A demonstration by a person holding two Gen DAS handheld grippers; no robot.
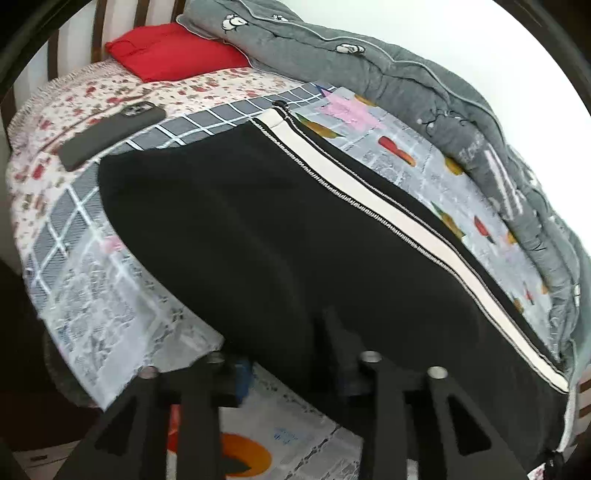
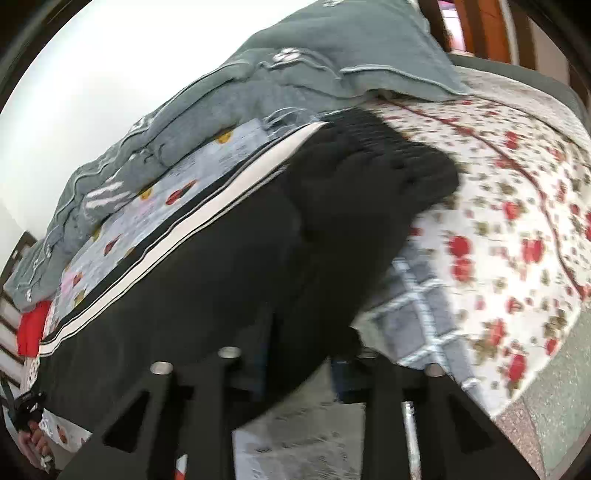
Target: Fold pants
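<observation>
The black pants (image 1: 280, 236) lie flat on the bed (image 1: 92, 295), on top of a printed grey sheet (image 1: 399, 147) with fruit shapes and a checked border. A white side stripe (image 1: 388, 218) with a thin silver trim runs along the pants' far long edge, on the side of the bed where a bunched grey quilt (image 1: 424, 74) is piled. In the right wrist view the pants (image 2: 229, 266) show a dark bunched end (image 2: 388, 166) reaching onto the red-flowered bedspread (image 2: 517, 221).

The left gripper (image 1: 291, 373) sits low over the near edge of the pants. Its fingers (image 1: 340, 332) stand partly apart; the right-hand one lies against the black cloth, and no fabric is seen pinched between the two. The right gripper (image 2: 299, 369) is also at the near edge of the bed, its fingers (image 2: 273, 332) moderately apart, dark against the dark cloth, so any contact cannot be told; nothing is visibly clamped.

A dark phone (image 1: 110, 133) lies on the flowered bedspread near the far left corner of the bed, apart from the pants. A folded red cloth (image 1: 173, 55) rests beyond it by the wooden slatted end (image 1: 99, 33) of the bed. The right view is blurred.
</observation>
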